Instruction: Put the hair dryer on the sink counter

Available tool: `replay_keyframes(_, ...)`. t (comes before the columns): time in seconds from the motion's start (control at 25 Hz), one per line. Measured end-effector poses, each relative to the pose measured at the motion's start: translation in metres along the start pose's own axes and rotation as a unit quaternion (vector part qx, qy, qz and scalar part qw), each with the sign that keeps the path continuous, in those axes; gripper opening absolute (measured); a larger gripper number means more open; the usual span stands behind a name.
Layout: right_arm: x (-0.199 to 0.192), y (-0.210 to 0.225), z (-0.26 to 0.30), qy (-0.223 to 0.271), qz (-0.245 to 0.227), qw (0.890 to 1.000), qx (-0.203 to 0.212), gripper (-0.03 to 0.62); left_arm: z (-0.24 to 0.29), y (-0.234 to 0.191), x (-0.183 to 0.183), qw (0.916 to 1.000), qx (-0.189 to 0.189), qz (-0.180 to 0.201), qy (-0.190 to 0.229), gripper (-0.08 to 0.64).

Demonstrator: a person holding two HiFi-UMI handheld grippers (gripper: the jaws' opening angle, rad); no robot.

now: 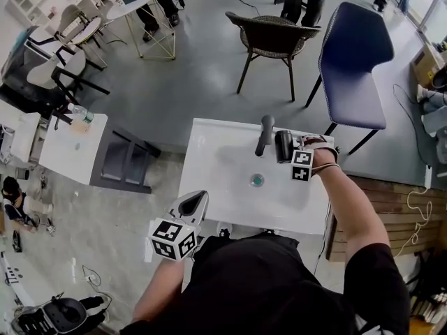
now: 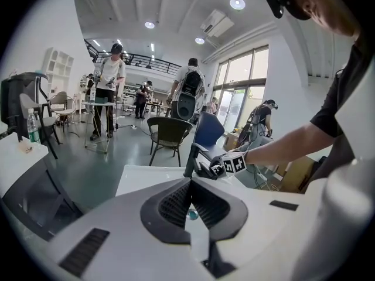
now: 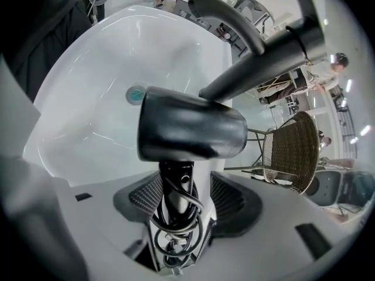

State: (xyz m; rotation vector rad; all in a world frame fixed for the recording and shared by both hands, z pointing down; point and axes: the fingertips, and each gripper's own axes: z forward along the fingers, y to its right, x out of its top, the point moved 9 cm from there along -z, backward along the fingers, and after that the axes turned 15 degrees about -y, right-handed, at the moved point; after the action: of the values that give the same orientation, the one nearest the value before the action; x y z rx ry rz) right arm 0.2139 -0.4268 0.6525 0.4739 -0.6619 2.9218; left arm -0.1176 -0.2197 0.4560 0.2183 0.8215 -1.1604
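Observation:
A black hair dryer sits at the right back of the white sink counter, right beside the dark faucet. Its barrel lies crosswise, and the handle with its coiled cord runs back between the jaws of my right gripper. Those jaws stand open, with a gap showing beside the handle. The drain lies in the basin to the left of the dryer. My left gripper hovers over the counter's near left edge, shut and empty.
Beyond the counter stand a blue chair and a wicker chair. To the left is a white side table with a bottle on it. People stand farther off in the room.

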Motion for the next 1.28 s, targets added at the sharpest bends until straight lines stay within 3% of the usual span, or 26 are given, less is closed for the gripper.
replay_keyframes(0.64,-0.021,-0.014,-0.025,-0.006,0.068,0.997,-0.027,0.235,0.014,-0.003,0.011,0.9985,-0.043,0.034,0.0,0.0)
replay_keyframes(0.8,-0.027,-0.011,-0.063,0.026,0.139,0.988,-0.056,0.235,0.023,-0.001,0.016,0.9962,-0.066,0.057,-0.006,0.0)
replay_keyframes(0.88,-0.028,-0.011,-0.097,0.071,0.213,0.973,-0.056,0.235,0.028,0.0,0.018,0.9942,-0.082,0.069,-0.009,0.0)
replay_keyframes(0.96,-0.028,-0.018,-0.134,0.127,0.3,0.944,-0.043,0.235,0.032,0.001,0.022,0.9914,-0.1,0.084,-0.012,0.0)
replay_keyframes(1.0,-0.026,-0.023,-0.153,0.159,0.344,0.925,-0.034,0.234,0.034,0.001,0.023,0.9897,-0.109,0.092,-0.013,0.0)
replay_keyframes(1.04,-0.025,-0.031,-0.171,0.193,0.387,0.901,-0.025,0.223,0.036,0.001,0.025,0.9879,-0.118,0.1,-0.014,0.0)
replay_keyframes(1.08,-0.023,-0.039,-0.188,0.23,0.432,0.872,-0.015,0.171,0.037,0.001,0.027,0.9859,-0.126,0.108,-0.015,0.0)
replay_keyframes(1.16,-0.021,-0.06,-0.216,0.303,0.526,0.795,0.006,0.043,0.038,0.001,0.03,0.9817,-0.143,0.125,-0.015,0.0)
replay_keyframes(1.2,-0.02,-0.072,-0.227,0.335,0.574,0.747,0.021,0.02,0.038,0.001,0.031,0.9793,-0.15,0.134,-0.016,0.0)
replay_keyframes(1.28,-0.019,-0.095,-0.241,0.393,0.659,0.638,0.062,0.005,0.037,0.001,0.033,0.9739,-0.167,0.153,-0.018,0.0)
